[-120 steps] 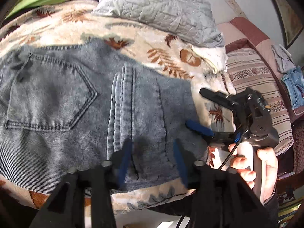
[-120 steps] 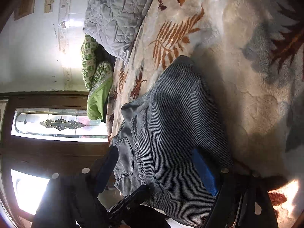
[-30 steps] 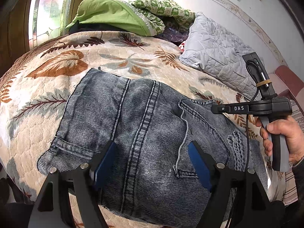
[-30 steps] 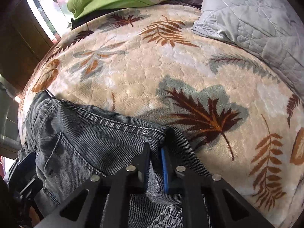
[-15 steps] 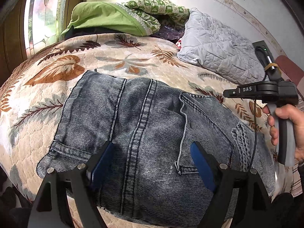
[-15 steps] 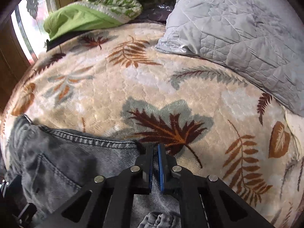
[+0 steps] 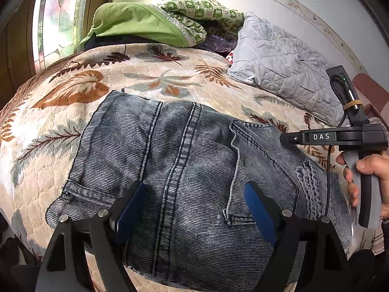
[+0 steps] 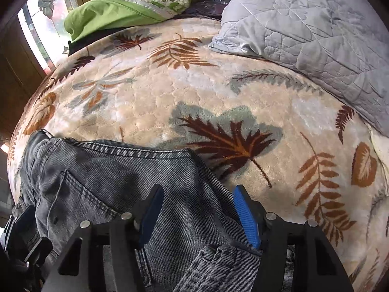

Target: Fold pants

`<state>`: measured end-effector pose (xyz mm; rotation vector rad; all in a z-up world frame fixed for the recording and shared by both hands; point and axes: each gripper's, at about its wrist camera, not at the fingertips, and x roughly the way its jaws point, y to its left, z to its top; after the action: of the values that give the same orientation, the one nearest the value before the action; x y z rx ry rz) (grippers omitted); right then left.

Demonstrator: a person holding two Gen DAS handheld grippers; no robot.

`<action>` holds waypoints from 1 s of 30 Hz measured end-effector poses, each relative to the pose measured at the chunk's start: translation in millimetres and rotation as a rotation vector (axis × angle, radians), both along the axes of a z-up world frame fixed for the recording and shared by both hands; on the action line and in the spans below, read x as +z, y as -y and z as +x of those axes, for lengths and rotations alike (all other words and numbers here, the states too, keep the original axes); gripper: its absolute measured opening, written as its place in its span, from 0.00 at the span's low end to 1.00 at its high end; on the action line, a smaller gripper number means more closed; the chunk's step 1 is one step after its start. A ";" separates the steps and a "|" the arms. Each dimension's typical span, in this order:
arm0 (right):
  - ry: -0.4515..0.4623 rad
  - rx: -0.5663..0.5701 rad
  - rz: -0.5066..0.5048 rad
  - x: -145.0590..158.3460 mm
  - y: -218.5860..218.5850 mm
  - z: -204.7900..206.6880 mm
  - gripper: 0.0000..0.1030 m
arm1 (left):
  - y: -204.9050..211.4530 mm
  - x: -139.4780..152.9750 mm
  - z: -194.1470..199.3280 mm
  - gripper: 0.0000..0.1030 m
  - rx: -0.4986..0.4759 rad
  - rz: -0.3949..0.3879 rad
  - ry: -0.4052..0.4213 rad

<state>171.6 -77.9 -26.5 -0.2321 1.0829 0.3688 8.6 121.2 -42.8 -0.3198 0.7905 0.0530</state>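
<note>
Folded jeans (image 7: 194,170) lie on a leaf-print blanket (image 7: 73,97), directly beneath both tongs | left tongs (image 7: 194,209) released, hovering above the seat seam | right tongs (image 8: 197,216) released over the waistband corner, likely positioned for another fold.

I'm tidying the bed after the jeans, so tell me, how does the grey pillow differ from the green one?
The grey pillow is plain quilted fabric; the green pillow is smooth, with a pale trim along its edge. The grey pillow lies on the leaf-print blanket toward the right; the green pillow sits further back, by the window, with a patterned green cover bunched against it. Both sit beyond the jeans.
</note>
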 end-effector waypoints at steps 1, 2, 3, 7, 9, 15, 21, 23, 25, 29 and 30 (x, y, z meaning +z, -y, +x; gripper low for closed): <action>-0.006 0.004 -0.007 1.8 3.3 -2.1 0.61 | -0.4 -0.1 0.3 0.82 0.000 -0.003 0.000; -0.013 0.004 -0.018 2.6 7.5 -3.0 0.61 | -0.7 -0.2 0.9 0.82 0.001 -0.006 0.000; -0.018 -0.003 -0.035 2.2 12.1 -2.8 0.61 | -0.8 -0.4 1.2 0.83 0.003 -0.007 0.001; -0.062 -0.004 -0.153 -22.7 15.6 12.2 0.26 | 1.2 -0.2 3.2 0.85 0.003 -0.001 -0.001; -0.061 -0.040 -0.162 -29.8 20.7 19.4 0.25 | 1.6 -0.5 3.0 0.85 -0.001 0.005 -0.001; 0.015 -0.176 -0.122 -9.1 44.1 11.3 0.24 | 1.6 -0.4 2.4 0.85 0.001 0.006 0.002; -0.050 -0.050 -0.091 -21.3 16.5 -4.8 0.30 | 5.6 -1.1 3.0 0.85 0.006 0.036 0.000; -0.036 -0.119 -0.098 -31.1 24.8 4.2 0.35 | 7.3 -1.5 2.8 0.85 0.008 0.054 -0.002; 0.035 -0.204 -0.062 -9.8 36.0 -3.3 0.40 | 8.9 -2.1 2.0 0.85 0.011 0.069 0.000; 0.112 -0.124 -0.029 25.7 36.7 -40.1 0.57 | 12.3 -2.5 2.9 0.85 0.022 0.098 -0.006; 0.110 -0.099 -0.023 29.7 34.7 -52.0 0.60 | 12.5 -2.6 3.1 0.85 0.025 0.101 -0.007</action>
<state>119.6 -112.6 3.2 -0.2158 0.9864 0.2518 11.7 108.8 -45.4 -0.2343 0.7885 0.1169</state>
